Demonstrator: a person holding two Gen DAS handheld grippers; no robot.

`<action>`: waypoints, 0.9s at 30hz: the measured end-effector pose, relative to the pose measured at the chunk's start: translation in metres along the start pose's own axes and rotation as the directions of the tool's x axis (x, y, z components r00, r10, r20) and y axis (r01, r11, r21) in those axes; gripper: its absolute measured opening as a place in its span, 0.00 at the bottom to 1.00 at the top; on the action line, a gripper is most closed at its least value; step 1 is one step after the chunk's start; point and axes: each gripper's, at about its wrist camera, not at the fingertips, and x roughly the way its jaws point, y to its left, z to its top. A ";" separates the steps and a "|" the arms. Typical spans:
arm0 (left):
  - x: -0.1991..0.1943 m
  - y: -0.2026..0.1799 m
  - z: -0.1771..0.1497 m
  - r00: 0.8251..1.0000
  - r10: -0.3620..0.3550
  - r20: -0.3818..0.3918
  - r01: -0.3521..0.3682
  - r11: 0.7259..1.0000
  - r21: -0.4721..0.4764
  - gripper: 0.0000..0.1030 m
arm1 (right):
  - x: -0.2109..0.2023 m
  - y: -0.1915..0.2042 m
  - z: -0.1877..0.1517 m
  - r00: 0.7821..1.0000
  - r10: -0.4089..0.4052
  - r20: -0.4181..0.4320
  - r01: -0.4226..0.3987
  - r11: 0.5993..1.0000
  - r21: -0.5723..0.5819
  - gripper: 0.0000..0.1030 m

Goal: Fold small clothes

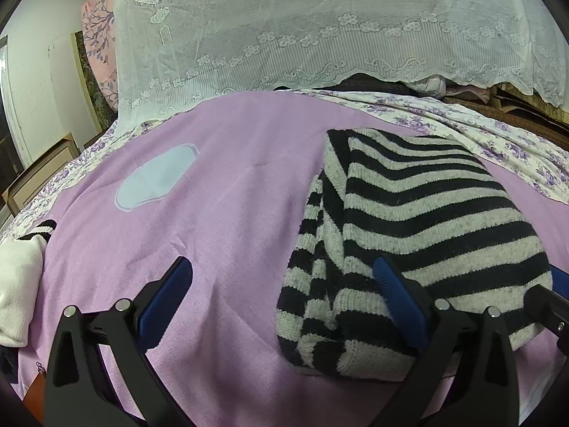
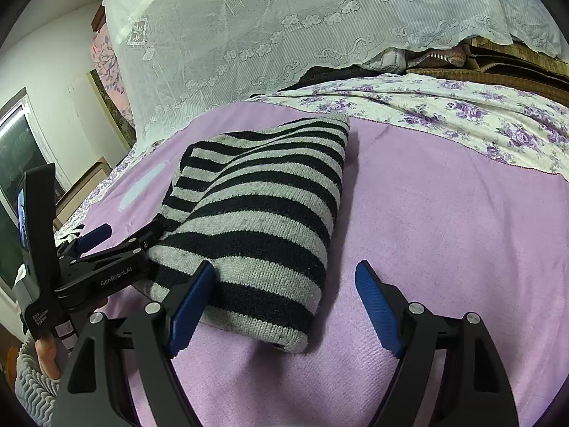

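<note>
Both grippers are spread wide with nothing between the pads. Left gripper (image 1: 281, 284) has its left blue finger (image 1: 167, 299) over bare cloth, while its right finger sits against the near edge of the striped sweater (image 1: 419, 213), not pinching it. Right gripper (image 2: 284, 299) is the same story mirrored: its left pad rests against the sweater's near end, and the right pad (image 2: 377, 309) hangs over bare purple sheet (image 2: 444, 213).

The sweater itself is folded into a thick black-and-grey bundle lying on the sheet, at about 2 o'clock in the left wrist view and 11 o'clock in the right wrist view.

Hard to make out: the sweater's underside and how many layers are in that fold. Its near corner is covered by the fingers in both views. At the far right of the left view a bit of the other gripper pokes in, mostly cut off.

Only the left view shows a white knit garment (image 1: 17, 284) at 9 o'clock, chopped by the frame edge, and the pale blue patch (image 1: 156, 178) seen properly. Only the right view shows the left gripper's whole body with its small screen, plus the holding hand (image 2: 46, 352), half hidden. A lace cover (image 1: 320, 17) fills 12 o'clock, and the stuff under its hem is too dark to identify.
</note>
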 end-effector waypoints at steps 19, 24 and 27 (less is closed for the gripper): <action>-0.019 0.022 0.008 0.962 -0.272 0.014 0.272 0.954 -0.125 0.95 | -0.011 -0.001 0.001 0.998 0.043 0.049 -0.044 0.999 0.026 0.79; 0.014 0.028 0.001 0.927 -0.356 -0.118 0.324 0.919 -0.227 0.96 | -0.011 -0.003 0.001 0.998 0.047 0.047 -0.049 0.998 0.035 0.79; 0.022 0.031 -0.003 0.895 -0.424 -0.141 0.376 0.885 -0.274 0.96 | -0.010 -0.005 0.002 0.998 0.053 0.046 -0.055 0.997 0.050 0.79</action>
